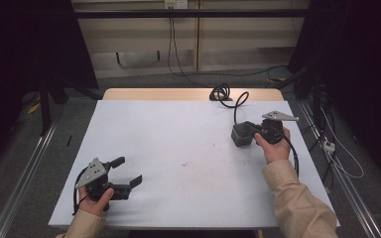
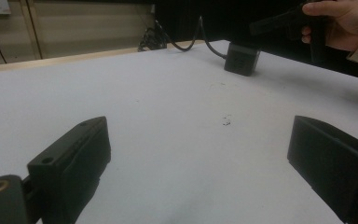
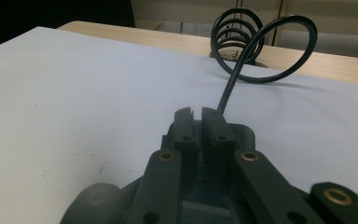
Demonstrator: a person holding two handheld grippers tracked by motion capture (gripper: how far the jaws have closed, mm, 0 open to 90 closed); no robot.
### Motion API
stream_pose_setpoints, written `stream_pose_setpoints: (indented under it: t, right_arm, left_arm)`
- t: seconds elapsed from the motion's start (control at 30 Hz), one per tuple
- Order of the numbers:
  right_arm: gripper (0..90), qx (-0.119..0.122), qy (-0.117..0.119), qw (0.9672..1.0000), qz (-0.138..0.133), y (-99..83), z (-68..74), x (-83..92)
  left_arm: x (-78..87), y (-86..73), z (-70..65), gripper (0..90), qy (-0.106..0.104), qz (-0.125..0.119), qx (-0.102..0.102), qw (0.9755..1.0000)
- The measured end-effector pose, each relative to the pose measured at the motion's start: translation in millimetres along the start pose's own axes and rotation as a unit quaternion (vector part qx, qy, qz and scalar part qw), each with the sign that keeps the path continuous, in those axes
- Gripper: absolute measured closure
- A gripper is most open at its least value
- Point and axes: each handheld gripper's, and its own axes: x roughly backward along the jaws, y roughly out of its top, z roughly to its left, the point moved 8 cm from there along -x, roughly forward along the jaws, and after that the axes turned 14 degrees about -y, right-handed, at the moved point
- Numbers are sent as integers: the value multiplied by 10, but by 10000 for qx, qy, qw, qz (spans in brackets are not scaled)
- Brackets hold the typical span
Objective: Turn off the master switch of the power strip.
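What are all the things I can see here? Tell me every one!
Power adapter: one, dark grey block, on the right side of the white table top, by the right gripper.
Adapter cable: one, black, coiled at the table's far edge, running to the adapter.
Table: one, white top with a wooden strip at the far edge, centre of the room.
Wall sockets: two, white, on the far wall.
Left gripper: one, black with a grey plate, near left of the table, jaws wide apart, nothing between them.
Right gripper: one, black, jaws closed to a thin gap over the adapter.
Hands: two, beige sleeves, one on the left gripper, one on the right.
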Motion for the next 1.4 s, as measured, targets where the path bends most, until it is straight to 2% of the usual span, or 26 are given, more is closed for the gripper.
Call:
stream_pose_setpoints:
  t: [0.17,0.77,1.4]
  right_arm:
    - [899,65,-23,10000,46,-16,0,-11]
    - [900,179,-2,9996,197,-75,13,-43]
    - [900,258,-83,9993,266,-117,-15,-59]
  left_arm:
    - [3,0,0,57,-3,0,-2,10000]
    - [5,-2,2,57,-3,8,1,10000]
    - [6,-2,3,57,-4,8,-1,10000]
